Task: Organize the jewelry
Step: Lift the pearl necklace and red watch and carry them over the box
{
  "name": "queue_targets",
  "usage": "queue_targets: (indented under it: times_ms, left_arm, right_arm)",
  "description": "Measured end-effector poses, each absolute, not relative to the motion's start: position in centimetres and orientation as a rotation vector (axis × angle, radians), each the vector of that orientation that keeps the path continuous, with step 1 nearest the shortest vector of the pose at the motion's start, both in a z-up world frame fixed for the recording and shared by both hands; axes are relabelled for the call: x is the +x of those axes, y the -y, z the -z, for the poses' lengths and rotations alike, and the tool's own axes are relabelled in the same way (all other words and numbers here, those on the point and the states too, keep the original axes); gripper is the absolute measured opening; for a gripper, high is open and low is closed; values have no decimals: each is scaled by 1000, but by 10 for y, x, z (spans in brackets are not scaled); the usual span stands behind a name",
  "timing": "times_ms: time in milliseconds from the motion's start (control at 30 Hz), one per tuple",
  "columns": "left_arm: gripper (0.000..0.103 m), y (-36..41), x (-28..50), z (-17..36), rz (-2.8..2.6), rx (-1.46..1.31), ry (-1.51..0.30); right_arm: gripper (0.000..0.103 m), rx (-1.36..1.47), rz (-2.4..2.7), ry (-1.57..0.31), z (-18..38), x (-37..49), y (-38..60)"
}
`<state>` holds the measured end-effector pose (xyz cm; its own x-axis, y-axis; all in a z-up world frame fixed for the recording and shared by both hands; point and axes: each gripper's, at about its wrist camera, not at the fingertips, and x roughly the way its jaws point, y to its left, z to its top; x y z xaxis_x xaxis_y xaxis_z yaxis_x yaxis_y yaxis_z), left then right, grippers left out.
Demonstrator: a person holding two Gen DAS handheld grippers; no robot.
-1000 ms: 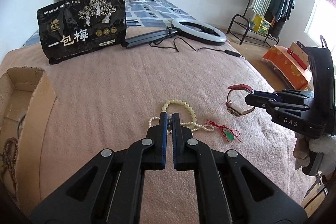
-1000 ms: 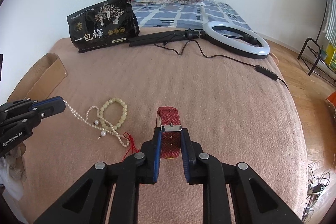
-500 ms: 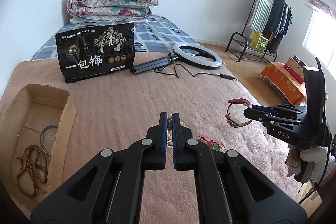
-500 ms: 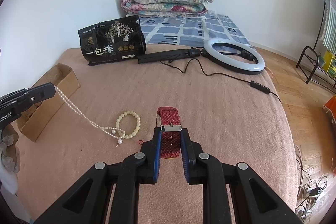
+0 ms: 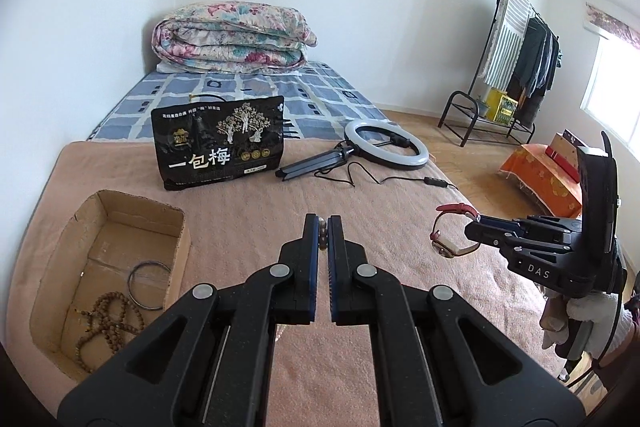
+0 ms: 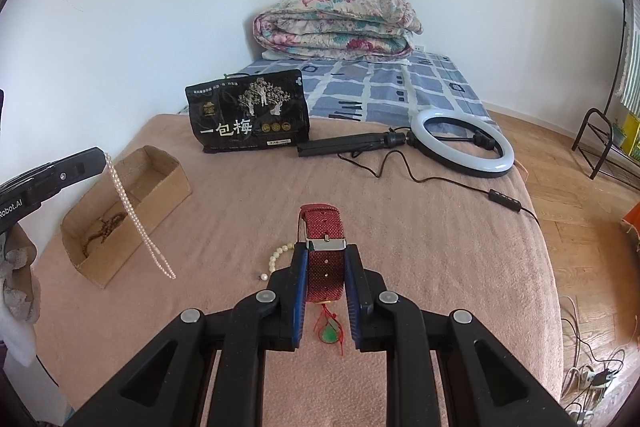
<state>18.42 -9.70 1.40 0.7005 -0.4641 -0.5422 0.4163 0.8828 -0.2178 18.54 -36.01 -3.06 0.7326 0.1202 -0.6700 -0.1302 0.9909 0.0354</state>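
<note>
On the pink blanket [image 6: 440, 235] close to the right gripper [image 6: 326, 267] lie a green charm on red string [image 6: 330, 335], a small loose pearl [image 6: 263, 277] and a bracelet of pale beads [image 6: 278, 255]; these have not been put away yet. The right gripper is clenched on a red watch [image 6: 322, 227], with the strap between its two fingers and the silver buckle just past the tips; the watch is up in the air, not on the blanket. The left gripper [image 5: 323, 231] is squeezed tight on a pearl necklace [image 6: 136, 223]; from the right side you can see the string of pearls hanging down from it, free of the blanket, just in front of the cardboard box [image 5: 180, 227]. Inside the box there are already brown beads [image 5: 104, 323] and a thin ring bangle [image 5: 148, 285]. Farther off stand a black bag [image 5: 218, 143], a ring light [image 5: 386, 143] with its stand and cord, and a folded quilt [image 5: 232, 39] at the back.

I think the step now is carrying the pearls and the watch to the box; next, the left gripper should move over the open box, go low so the long string drops inside and not over the wall, and then let go; the watch can follow.
</note>
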Motion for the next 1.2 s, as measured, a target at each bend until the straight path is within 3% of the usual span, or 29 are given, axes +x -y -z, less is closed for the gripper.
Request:
queue_targets:
  times_ms: [667,1200]
  left_arm:
    - [2,-18,182,-58,333,-141,-529]
    - [2,-79,179,-34,236,-147,-561]
  right_arm:
    - [16,-49,-288,-686,1,223,250]
    - [16,-87,-397,-714,16,250,158]
